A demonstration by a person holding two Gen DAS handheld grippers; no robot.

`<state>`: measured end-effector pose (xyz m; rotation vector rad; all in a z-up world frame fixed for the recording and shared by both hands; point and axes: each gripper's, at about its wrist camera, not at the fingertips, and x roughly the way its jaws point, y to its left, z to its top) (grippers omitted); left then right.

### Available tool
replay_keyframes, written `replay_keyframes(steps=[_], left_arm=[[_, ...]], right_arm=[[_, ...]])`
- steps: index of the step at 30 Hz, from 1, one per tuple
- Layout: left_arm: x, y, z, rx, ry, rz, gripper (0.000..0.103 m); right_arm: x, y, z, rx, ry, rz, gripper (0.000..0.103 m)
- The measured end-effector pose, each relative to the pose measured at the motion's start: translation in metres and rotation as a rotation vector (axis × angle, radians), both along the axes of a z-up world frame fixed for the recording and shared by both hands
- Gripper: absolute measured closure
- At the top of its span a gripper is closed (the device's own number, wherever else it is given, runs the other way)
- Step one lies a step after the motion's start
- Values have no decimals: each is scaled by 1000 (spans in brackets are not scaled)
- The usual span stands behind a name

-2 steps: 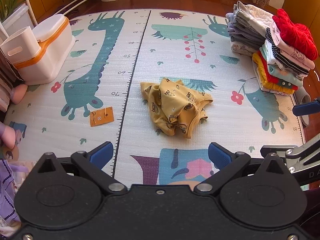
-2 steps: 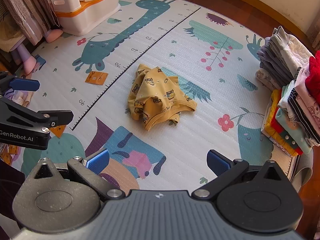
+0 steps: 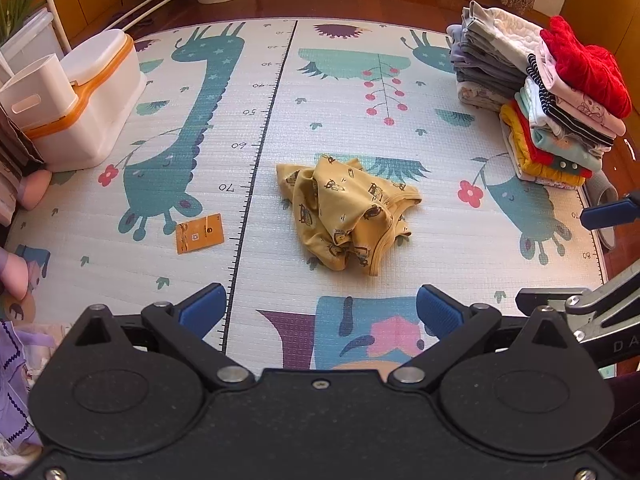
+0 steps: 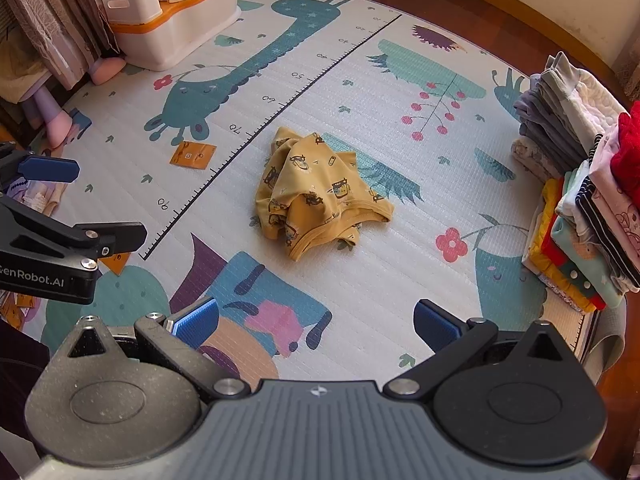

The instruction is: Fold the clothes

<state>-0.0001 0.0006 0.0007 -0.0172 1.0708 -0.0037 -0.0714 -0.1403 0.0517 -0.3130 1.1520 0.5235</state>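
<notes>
A crumpled yellow garment with small printed pictures lies in a heap in the middle of the play mat. My left gripper hovers open over the mat's near edge, short of the garment, nothing between its blue pads. My right gripper is likewise open and empty, on the near side of the garment. Each gripper shows at the edge of the other's view: the right one and the left one.
A stack of folded clothes with a red item on top stands at the mat's right edge. A white and orange plastic box sits at the far left. An orange card lies on the mat. Loose clothes lie at the near left.
</notes>
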Motion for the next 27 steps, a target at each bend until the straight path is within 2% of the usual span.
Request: replay_keyframes(steps=[27], left_arm=[[-1,-2,-1,11,-3,-10,0]], right_arm=[[2,2,-2,-19,-6,12,0]])
